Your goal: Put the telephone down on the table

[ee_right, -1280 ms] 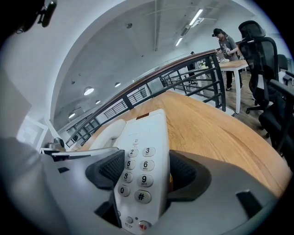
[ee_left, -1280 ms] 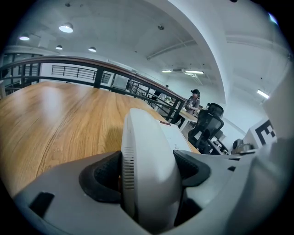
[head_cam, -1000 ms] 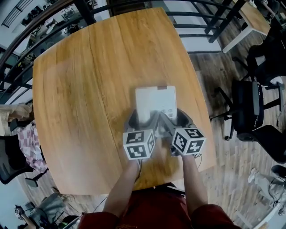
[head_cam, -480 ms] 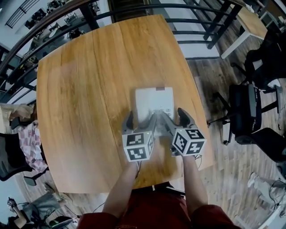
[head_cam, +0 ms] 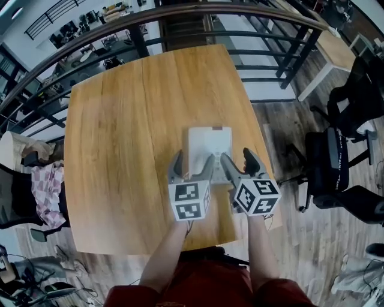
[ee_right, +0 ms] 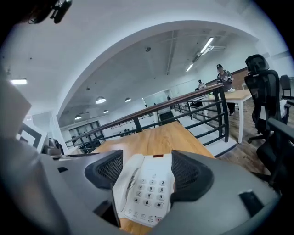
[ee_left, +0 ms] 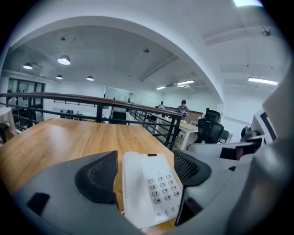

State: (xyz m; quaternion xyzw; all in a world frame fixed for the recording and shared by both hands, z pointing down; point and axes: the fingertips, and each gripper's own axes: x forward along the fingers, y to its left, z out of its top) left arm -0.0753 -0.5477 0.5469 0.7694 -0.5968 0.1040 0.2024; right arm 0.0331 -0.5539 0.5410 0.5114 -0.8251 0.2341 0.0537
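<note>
A white push-button telephone (head_cam: 209,147) lies flat on the wooden table (head_cam: 132,132), handset in its cradle, near the table's right edge. My left gripper (head_cam: 191,168) stands open at the phone's near left corner. My right gripper (head_cam: 240,163) stands open at its near right corner. In the left gripper view the telephone (ee_left: 149,188) shows between the spread jaws of the left gripper (ee_left: 144,172), with a gap on each side. The right gripper view frames the telephone (ee_right: 147,190) between the right gripper's (ee_right: 147,172) wide jaws in the same way.
A dark metal railing (head_cam: 180,12) runs round the table's far side. Black office chairs (head_cam: 336,162) stand on the floor to the right, and another desk (head_cam: 336,42) at the far right. A chair with a checked cloth (head_cam: 42,192) is at the left.
The telephone has stayed where it lies on the table. Both grippers remain at its near edge, their inner jaws a little farther apart. The head camera has tilted.
</note>
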